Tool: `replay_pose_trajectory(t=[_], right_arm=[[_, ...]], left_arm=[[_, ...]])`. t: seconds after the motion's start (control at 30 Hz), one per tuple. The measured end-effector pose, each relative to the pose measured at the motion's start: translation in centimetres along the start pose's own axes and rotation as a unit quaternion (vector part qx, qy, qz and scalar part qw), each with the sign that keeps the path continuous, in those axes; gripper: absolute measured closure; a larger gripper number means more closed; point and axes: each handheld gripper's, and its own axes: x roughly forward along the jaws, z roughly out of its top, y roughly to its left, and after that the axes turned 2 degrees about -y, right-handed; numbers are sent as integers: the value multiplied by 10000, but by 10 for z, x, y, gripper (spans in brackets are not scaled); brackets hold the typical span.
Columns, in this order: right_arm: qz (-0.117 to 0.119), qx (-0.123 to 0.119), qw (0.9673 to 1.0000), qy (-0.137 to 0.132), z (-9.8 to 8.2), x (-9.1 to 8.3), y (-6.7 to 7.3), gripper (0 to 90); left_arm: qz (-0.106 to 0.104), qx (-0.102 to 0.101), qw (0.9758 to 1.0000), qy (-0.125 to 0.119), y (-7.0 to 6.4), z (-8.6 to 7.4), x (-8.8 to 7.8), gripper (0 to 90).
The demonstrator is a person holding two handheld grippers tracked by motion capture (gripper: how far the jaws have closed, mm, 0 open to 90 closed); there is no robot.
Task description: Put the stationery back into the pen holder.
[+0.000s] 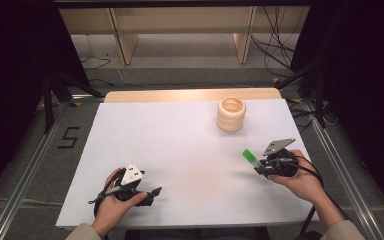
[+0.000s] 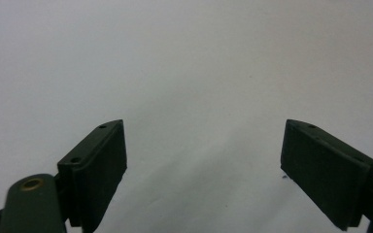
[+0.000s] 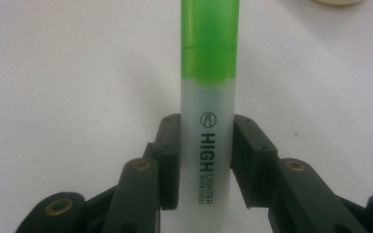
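We are pinching one green highlighter (image 3: 208, 121) between the jaws of our right gripper (image 3: 205, 160), low over the white table (image 1: 180, 145), its cap pointing toward one wooden ring stack (image 1: 231, 114). Our left gripper (image 2: 204, 160) is resting near the front edge, jaws spread wide.

The high view looks forward and down from above my side, taking in the whole table (image 1: 180, 150) to its far edge. My left gripper view sits close over bare tabletop near the front left corner. My right gripper view looks along its jaws toward the far edge, very near the highlighter (image 3: 208, 97), which the high view shares near the right edge.
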Motion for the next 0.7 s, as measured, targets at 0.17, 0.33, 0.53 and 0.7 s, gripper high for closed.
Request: replay_pose_trajectory(t=[0.17, 0.33, 0.53, 0.7], right_arm=[[-133, 259, 9992, -261, 0, -2, -3, 664], [-259, 409, 9977, -478, 1, -2, -4, 664], [-450, 687, 9936, -780, 3, -4, -7, 664], [-564, 848, 9901, -969, 4, -4, -9, 664]], left_arm=[[1, -1, 10000, -1, 0, 0, 0, 165], [3, 0, 10000, -2, 0, 0, 0, 165], [7, 5, 10000, -3, 0, 0, -1, 165], [10, 2, 10000, -9, 0, 0, -1, 165]])
